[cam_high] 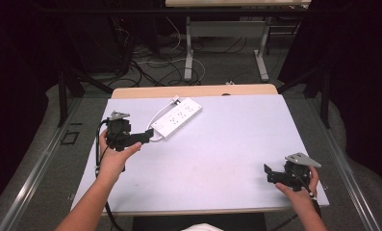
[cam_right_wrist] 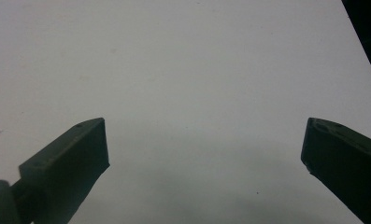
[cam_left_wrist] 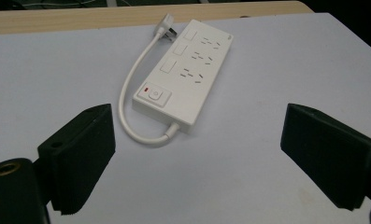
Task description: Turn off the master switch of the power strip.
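left tool (cam_left_wrist: 197, 154): jaws spread wide, holding nothing, just short of power strip | right tool (cam_right_wrist: 204, 161): jaws wide, empty, desk's 4 o'clock corner | power strip (cam_left_wrist: 183, 79): white, on desk (cam_high: 236, 144) toward 11 o'clock, cord (cam_left_wrist: 127, 102) looped alongside, red-marked switch (cam_left_wrist: 153, 94) nearest left tool | writing: none readable

High view above the table (cam_high: 236, 144) looking forward-down, gripper views low and close, power strip (cam_left_wrist: 183, 74) shared with left
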Demonstrator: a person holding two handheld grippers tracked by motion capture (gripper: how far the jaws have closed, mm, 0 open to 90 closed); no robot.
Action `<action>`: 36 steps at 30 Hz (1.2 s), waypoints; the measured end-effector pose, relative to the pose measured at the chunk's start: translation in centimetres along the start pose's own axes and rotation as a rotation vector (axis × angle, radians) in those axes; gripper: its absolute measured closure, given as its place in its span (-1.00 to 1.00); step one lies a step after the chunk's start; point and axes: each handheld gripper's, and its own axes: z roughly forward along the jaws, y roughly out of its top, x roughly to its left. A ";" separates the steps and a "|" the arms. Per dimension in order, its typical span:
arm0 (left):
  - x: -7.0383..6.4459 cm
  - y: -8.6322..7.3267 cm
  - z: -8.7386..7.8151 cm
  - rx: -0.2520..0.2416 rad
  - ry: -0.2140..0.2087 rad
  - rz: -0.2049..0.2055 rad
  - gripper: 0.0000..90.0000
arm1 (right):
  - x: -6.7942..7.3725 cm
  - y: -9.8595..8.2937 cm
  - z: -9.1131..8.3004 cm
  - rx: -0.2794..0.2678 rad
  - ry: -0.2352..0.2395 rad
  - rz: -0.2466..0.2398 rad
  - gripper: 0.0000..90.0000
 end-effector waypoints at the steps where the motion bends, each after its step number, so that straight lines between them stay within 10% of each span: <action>1: 0.0 0.2 0.1 -0.009 0.005 0.001 -0.74 | 0.0 0.0 0.0 -0.002 -0.002 0.002 -0.99; 36: -0.4 3.4 4.2 0.014 0.040 0.021 -0.59 | 0.0 -0.1 0.3 -0.018 0.000 -0.010 -0.99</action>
